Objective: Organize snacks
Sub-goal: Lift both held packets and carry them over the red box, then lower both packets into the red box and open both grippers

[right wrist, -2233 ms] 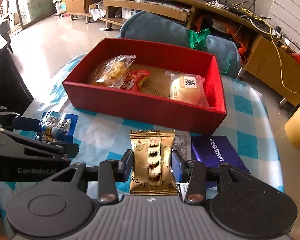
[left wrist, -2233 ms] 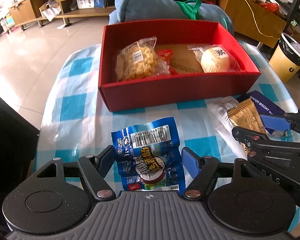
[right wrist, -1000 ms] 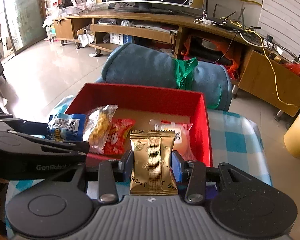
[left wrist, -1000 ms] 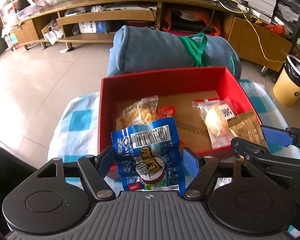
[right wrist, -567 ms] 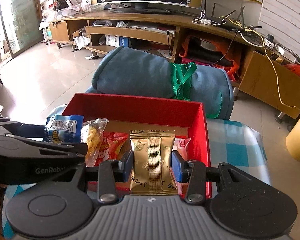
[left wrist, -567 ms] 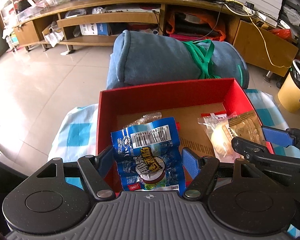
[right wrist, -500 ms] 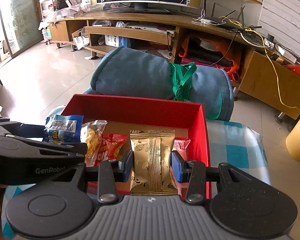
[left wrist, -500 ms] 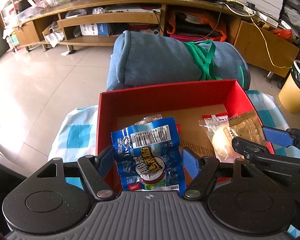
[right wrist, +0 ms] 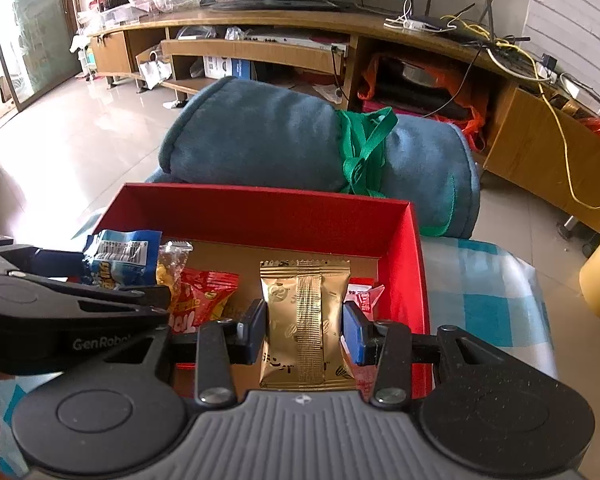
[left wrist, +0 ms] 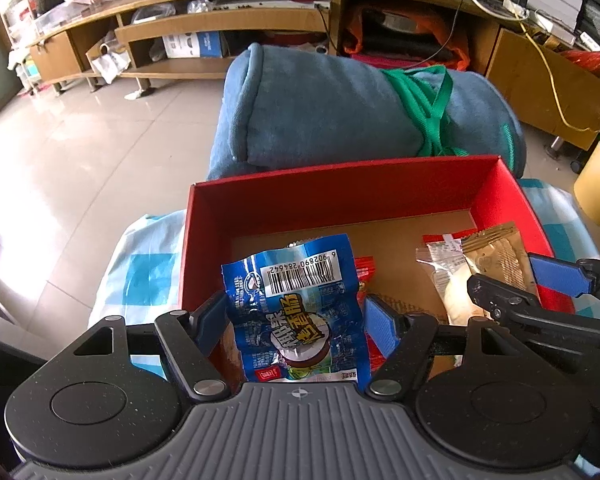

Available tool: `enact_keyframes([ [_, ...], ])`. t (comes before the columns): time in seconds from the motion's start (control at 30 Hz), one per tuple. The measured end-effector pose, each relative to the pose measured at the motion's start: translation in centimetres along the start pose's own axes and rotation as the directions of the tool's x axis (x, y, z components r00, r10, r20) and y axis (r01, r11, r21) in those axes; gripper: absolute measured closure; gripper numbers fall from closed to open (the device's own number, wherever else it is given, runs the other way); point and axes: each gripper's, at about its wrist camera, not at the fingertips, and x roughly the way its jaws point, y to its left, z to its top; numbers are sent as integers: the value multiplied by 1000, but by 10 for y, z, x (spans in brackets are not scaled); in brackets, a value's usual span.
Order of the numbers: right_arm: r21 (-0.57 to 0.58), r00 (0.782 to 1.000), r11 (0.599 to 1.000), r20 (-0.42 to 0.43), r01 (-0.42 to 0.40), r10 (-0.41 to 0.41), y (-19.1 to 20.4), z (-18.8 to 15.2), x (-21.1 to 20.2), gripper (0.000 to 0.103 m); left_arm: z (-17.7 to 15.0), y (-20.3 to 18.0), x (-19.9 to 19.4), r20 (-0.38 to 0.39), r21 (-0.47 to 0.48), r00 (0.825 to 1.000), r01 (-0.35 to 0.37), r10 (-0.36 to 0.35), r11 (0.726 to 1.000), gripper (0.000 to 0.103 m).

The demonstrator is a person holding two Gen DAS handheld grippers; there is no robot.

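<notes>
My left gripper (left wrist: 294, 320) is shut on a blue snack packet (left wrist: 296, 312) and holds it over the left part of the red box (left wrist: 340, 196). My right gripper (right wrist: 305, 326) is shut on a gold snack packet (right wrist: 306, 320) and holds it over the right part of the same box (right wrist: 260, 210). Inside the box lie a red snack bag (right wrist: 204, 304), a clear bag of yellow snacks (right wrist: 170, 268) and a clear-wrapped bun (left wrist: 448, 280). The gold packet (left wrist: 496, 256) and right gripper also show at the right of the left wrist view.
The box stands on a table with a blue-and-white checked cloth (right wrist: 484, 300). A rolled blue blanket with a green strap (left wrist: 360, 116) lies just behind the box. A yellow bin (left wrist: 598, 188) stands on the floor at the right. A wooden TV bench (right wrist: 300, 40) runs along the back.
Both grippers lifted their packets off the table and carried them forward over the red box. In the last half second they moved slightly further in and lower.
</notes>
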Motion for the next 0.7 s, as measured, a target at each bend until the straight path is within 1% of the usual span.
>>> enact_keyframes([
  [0.3,-5,999,1000,-38,-9,9,-2,1,24,66,2,1,22,-51,-22,999,-11,10,1000,26],
  [0.7,-23,1000,1000,-25,7,-8,-3,3,36,66,6,1,33,-66,-48,998,-14,11,999,25],
])
